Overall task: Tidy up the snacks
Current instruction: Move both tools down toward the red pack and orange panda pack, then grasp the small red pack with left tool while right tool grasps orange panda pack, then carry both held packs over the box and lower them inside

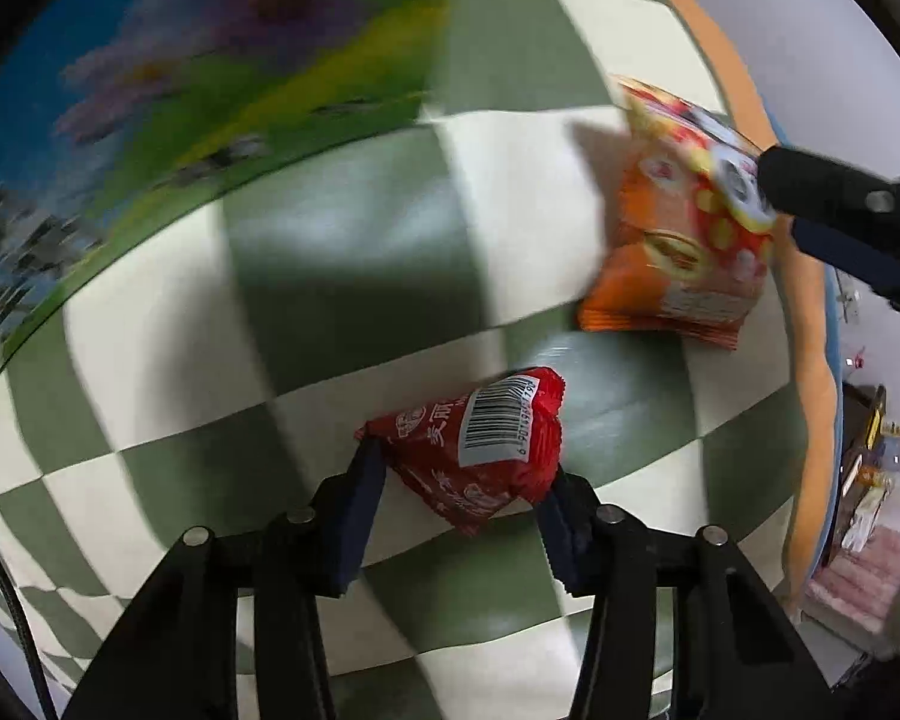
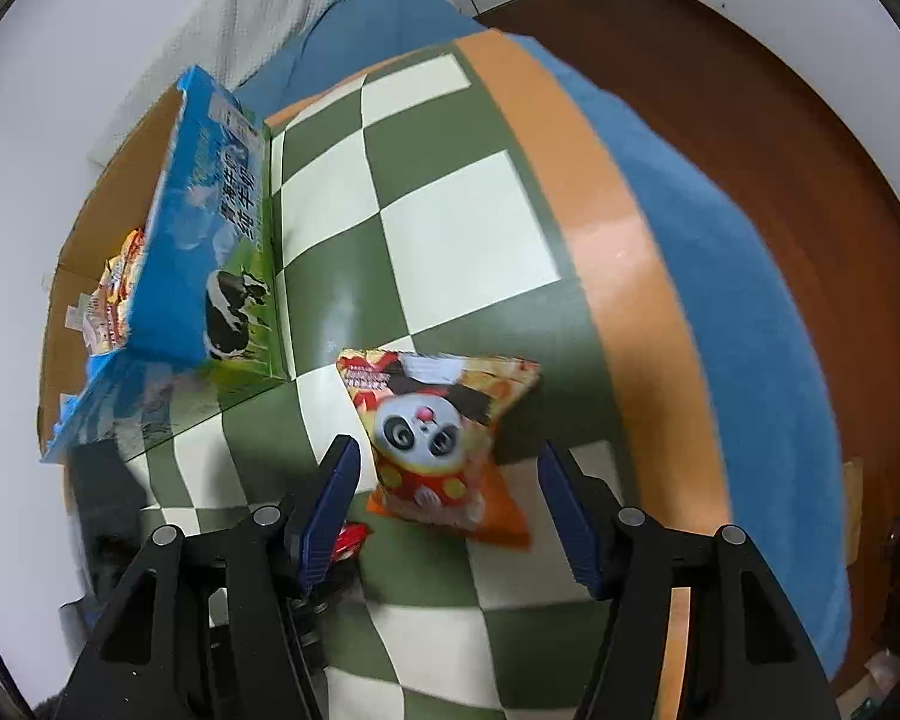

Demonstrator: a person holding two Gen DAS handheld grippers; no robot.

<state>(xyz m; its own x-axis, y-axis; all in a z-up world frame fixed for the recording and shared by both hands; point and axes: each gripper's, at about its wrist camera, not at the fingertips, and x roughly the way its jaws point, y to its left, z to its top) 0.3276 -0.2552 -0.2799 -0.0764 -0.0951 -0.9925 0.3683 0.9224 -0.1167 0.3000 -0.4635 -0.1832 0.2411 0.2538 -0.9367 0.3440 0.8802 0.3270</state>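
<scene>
Left tongs (image 1: pixel 462 480) clenched on small red foil snack packet (image 1: pixel 480 456), low over checkered surface (image 1: pixel 342 276). Right tongs (image 2: pixel 447 480) released, straddling orange panda-print crisp bag (image 2: pixel 444 450) lying flat. Close squarely mid-bag; then carry both to blue cow-print carton (image 2: pixel 210 240).

Red snack packet (image 1: pixel 480 450): small, crinkled foil, white barcode label facing up, white print, lying tilted on the green-and-white checkered worktop (image 1: pixel 330 276). Orange snack bag (image 2: pixel 444 438): bigger, puffy, cartoon panda face with yellow dots on red, crimped ends, lying flat on the checkers near the orange border strip, apart from the red packet. Blue-green milk carton box (image 2: pixel 210 252), cow print, open top, stands at the worktop edge; more orange-yellow snack packs (image 2: pixel 114 294) sit inside, partly hidden.
</scene>
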